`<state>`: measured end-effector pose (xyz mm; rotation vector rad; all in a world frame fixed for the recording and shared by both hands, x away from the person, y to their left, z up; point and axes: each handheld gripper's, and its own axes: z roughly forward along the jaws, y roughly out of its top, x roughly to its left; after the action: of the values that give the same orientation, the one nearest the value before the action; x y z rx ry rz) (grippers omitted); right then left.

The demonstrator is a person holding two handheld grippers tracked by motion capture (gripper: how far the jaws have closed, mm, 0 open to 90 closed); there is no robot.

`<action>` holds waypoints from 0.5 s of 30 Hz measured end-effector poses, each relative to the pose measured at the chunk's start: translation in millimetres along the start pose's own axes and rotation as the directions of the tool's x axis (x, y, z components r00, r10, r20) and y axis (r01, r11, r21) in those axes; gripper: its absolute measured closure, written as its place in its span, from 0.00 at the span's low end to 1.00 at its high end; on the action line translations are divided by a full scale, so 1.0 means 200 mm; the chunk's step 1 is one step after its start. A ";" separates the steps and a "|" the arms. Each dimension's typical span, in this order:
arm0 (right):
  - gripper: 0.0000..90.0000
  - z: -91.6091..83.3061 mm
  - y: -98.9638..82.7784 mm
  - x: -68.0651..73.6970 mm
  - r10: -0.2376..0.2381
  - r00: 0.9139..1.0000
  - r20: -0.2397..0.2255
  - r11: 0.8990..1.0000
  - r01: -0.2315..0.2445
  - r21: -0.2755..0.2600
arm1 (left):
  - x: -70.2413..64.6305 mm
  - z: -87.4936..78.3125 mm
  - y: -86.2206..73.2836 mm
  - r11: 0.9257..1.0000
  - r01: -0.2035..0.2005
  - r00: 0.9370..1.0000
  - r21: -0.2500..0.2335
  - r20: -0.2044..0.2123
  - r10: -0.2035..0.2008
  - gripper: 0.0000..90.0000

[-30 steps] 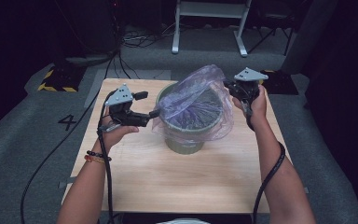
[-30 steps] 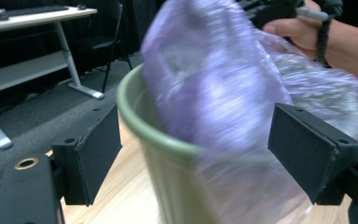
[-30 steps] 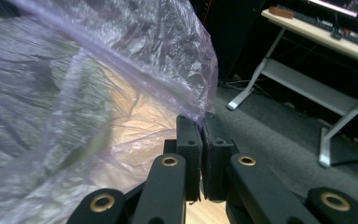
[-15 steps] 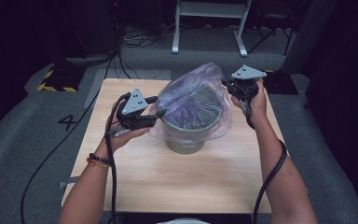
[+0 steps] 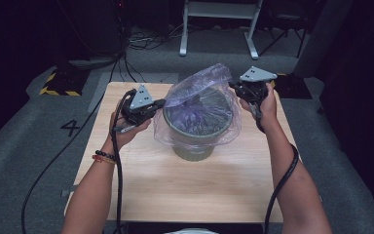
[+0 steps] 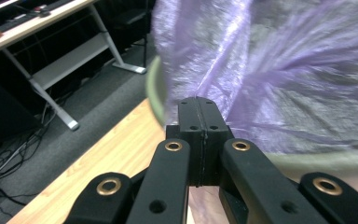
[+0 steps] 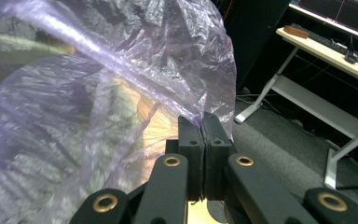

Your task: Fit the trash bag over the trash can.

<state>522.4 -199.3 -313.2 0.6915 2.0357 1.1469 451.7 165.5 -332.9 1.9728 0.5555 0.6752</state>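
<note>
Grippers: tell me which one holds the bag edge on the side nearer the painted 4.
The left gripper, fingers shut on the purple bag; the right gripper pinches the opposite edge.

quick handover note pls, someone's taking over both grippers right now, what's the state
Left gripper: jaws have just been closing, now shut on the purple plastic bag at the left side of the green bin.
Right gripper: shut on the bag's far right edge.
Bin stands mid-table, with the bag draped over its mouth and partly down its sides.
Done: both edges gripped.
Left: probably spread the bag and seat it around the rim; it looks loose and bunched on top.
</note>
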 end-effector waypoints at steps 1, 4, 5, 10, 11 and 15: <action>0.99 0.01 0.00 -0.01 0.002 1.000 -0.002 1.000 -0.002 0.003 | 0.01 0.01 -0.01 1.000 0.008 1.000 -0.003 -0.012 -0.008 1.00; 0.99 0.05 -0.01 -0.03 0.022 1.000 -0.002 1.000 -0.022 0.020 | 0.07 0.07 -0.03 0.999 0.047 0.999 0.007 -0.022 -0.047 1.00; 0.99 0.07 -0.02 -0.04 0.031 1.000 -0.002 0.999 -0.031 0.027 | 0.09 0.09 -0.05 0.998 0.069 0.997 0.003 -0.025 -0.069 1.00; 0.99 0.15 -0.08 -0.08 0.093 0.996 -0.008 0.992 -0.092 0.081 | 0.18 0.17 -0.11 0.981 0.194 0.981 0.000 -0.017 -0.194 1.00; 0.99 0.17 -0.10 -0.08 0.100 0.995 -0.009 0.990 -0.099 0.098 | 0.20 0.18 -0.12 0.977 0.213 0.977 0.000 -0.020 -0.213 1.00; 1.00 0.24 -0.16 -0.09 0.118 0.993 -0.017 0.982 -0.114 0.149 | 0.22 0.26 -0.14 0.968 0.249 0.969 0.027 -0.018 -0.248 1.00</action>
<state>567.4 -203.4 -354.0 0.8832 2.1419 1.0829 516.0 173.5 -368.8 1.8846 0.8100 0.5276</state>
